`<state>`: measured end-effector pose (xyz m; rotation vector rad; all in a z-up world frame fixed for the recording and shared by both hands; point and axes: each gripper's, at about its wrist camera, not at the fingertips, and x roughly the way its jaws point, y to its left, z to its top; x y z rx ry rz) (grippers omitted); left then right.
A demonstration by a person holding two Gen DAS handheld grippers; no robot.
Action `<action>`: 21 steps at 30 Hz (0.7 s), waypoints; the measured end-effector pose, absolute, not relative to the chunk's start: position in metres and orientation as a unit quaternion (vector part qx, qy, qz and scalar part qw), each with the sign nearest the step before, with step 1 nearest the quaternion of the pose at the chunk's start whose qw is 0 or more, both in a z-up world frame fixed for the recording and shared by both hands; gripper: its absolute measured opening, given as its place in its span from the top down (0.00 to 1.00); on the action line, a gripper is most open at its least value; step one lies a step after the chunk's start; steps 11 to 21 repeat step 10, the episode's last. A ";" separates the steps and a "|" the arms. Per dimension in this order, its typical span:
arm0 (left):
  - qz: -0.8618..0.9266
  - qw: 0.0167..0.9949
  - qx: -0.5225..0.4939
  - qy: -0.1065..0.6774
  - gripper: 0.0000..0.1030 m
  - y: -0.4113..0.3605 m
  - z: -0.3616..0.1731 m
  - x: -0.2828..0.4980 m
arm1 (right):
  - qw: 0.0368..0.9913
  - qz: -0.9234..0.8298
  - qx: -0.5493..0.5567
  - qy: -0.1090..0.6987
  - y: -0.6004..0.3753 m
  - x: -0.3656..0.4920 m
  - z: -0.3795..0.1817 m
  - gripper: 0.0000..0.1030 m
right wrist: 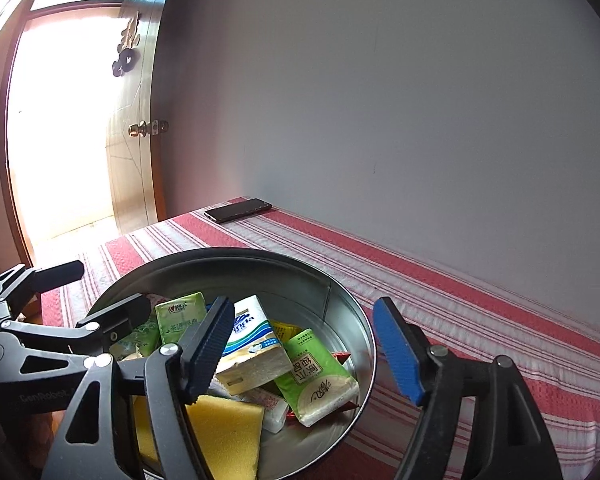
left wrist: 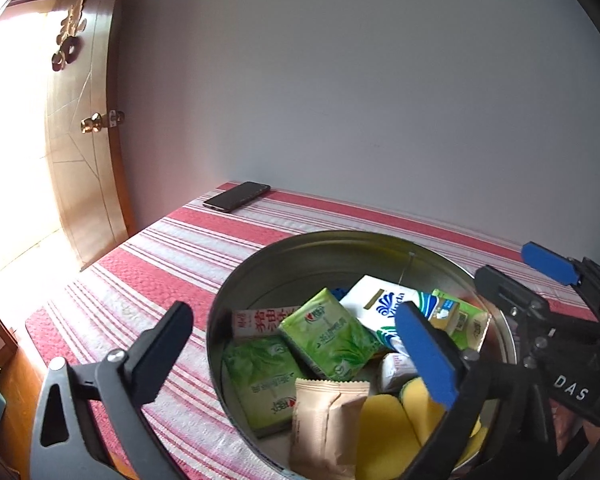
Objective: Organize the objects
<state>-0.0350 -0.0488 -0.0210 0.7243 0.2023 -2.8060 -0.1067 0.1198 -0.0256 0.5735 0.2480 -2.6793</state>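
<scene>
Both tools, left (left wrist: 300,344) and right (right wrist: 304,344), gape released over the round metal tin (left wrist: 300,256) of tissue packs (left wrist: 328,340) and yellow sponges (right wrist: 224,428) on the striped desk (left wrist: 160,264).

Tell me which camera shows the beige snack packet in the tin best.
The left wrist view: the beige snack packet lies unobstructed at the round tin's near edge. The right wrist view does not show it; gripper fingers cover that side.

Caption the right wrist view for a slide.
Open right tongs straddle the round metal tin's rim above tissue packs and a yellow sponge.
</scene>
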 end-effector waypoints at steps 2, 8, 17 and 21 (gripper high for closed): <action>-0.959 0.118 0.247 0.066 0.00 -0.049 -0.021 -0.035 | 0.193 -0.956 0.205 0.085 0.121 -0.107 -0.026 0.28; -0.960 0.121 0.247 0.050 0.00 -0.044 -0.023 -0.037 | 0.195 -0.956 0.204 0.080 0.123 -0.106 -0.026 0.28; -0.961 0.115 0.246 0.053 0.00 -0.045 -0.022 -0.036 | 0.195 -0.956 0.204 0.080 0.124 -0.105 -0.025 0.28; -0.961 0.115 0.246 0.053 0.00 -0.045 -0.022 -0.036 | 0.195 -0.956 0.204 0.080 0.124 -0.105 -0.025 0.28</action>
